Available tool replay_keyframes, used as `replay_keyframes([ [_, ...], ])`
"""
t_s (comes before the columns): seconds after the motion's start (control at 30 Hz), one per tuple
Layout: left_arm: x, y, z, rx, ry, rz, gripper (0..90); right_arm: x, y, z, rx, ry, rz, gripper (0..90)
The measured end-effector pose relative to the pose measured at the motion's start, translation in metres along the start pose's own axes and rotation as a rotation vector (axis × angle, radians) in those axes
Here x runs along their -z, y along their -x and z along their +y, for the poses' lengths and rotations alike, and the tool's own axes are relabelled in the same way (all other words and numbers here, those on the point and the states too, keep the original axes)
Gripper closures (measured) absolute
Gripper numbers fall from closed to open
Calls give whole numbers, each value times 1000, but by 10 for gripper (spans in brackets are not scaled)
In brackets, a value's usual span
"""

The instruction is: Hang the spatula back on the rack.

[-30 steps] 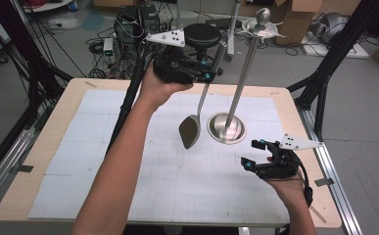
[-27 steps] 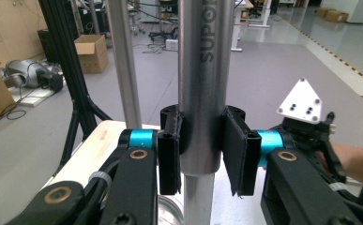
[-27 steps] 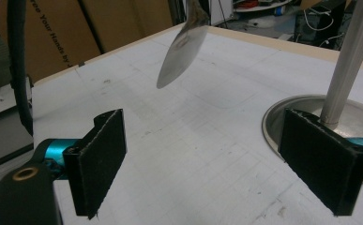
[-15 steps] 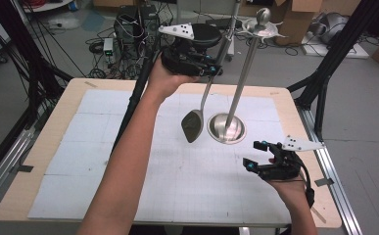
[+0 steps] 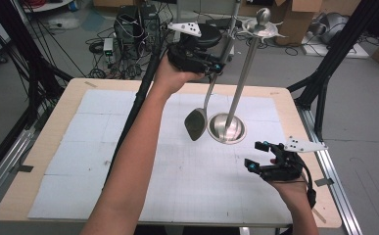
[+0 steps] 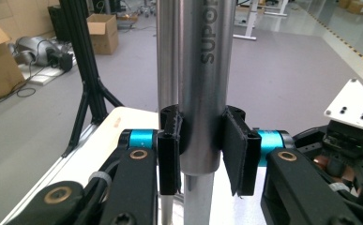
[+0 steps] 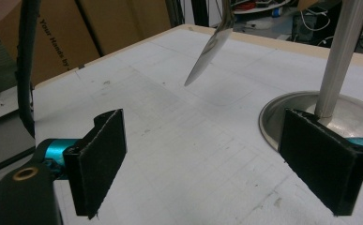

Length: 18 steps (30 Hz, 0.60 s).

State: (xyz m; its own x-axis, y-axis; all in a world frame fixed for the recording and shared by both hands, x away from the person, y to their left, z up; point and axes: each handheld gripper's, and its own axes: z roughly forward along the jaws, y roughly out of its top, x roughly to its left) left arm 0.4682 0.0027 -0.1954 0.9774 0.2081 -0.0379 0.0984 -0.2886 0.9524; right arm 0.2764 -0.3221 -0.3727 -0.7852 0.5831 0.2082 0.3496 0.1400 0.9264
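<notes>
The left gripper [image 5: 215,68], jaws clamped on the handle of a long steel ladle [image 5: 197,122], has carried it nearer the tall steel hanging stand [image 5: 226,128], likely towards a hook. The right gripper [image 5: 263,157] waits below the stand, jaws apart, empty. The hooks are too small to read.

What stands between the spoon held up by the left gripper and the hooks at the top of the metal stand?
Nothing visible does. The left gripper is shut on the spoon by its handle, right beside the stand's pole; the hooks lie above. The right gripper waits open, low, apart.
</notes>
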Motion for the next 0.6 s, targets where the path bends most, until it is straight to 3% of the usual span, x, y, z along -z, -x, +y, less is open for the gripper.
replay_keyframes([
  [0.6,-16,-6,-5,21,-26,-6,691,1,1,0,2,2,-1,151],
])
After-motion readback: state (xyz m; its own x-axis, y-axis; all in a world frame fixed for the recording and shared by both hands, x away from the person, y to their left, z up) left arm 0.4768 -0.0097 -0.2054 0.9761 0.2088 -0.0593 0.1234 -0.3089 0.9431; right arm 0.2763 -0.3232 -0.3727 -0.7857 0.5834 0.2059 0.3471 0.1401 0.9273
